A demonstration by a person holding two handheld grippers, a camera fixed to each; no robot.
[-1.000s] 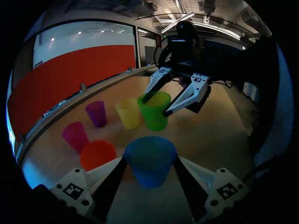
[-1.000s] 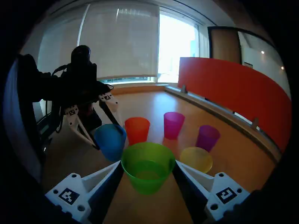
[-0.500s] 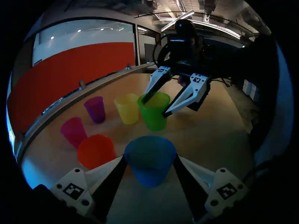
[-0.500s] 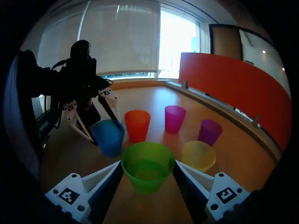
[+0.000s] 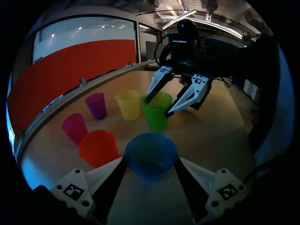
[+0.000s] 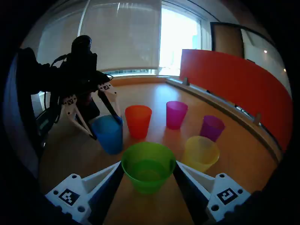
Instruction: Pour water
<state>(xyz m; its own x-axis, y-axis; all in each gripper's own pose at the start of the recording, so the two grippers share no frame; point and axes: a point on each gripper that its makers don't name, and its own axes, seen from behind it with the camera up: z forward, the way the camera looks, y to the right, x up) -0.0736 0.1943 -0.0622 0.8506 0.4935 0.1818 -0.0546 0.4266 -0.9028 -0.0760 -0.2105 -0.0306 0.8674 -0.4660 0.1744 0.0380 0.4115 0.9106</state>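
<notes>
The right gripper (image 6: 148,165) is clamping a translucent green plastic cup (image 6: 148,171) between both fingers, narrowed to the cup's width. What looks like a little water is lying in the bottom of it. The left gripper (image 5: 150,162) is gripping a translucent blue plastic cup (image 5: 150,153) the same way; I cannot tell whether that one is holding anything. In the right gripper view the blue cup is sitting to the far left of the green one, near it but apart.

Four more plastic cups are standing on the wooden table (image 6: 153,95): an orange one (image 6: 138,120) just beside the blue cup, a magenta one (image 6: 176,114) farther off, a purple one (image 6: 212,127) to the far right and a yellow one (image 6: 200,152) near the green cup's right side.

Judging by this, the pour itself is not yet under way. To do it well, the green rim should be coming above the blue mouth before tilting, the tilt should be slow, and the left gripper should be holding the blue cup level and clear of the orange one.
</notes>
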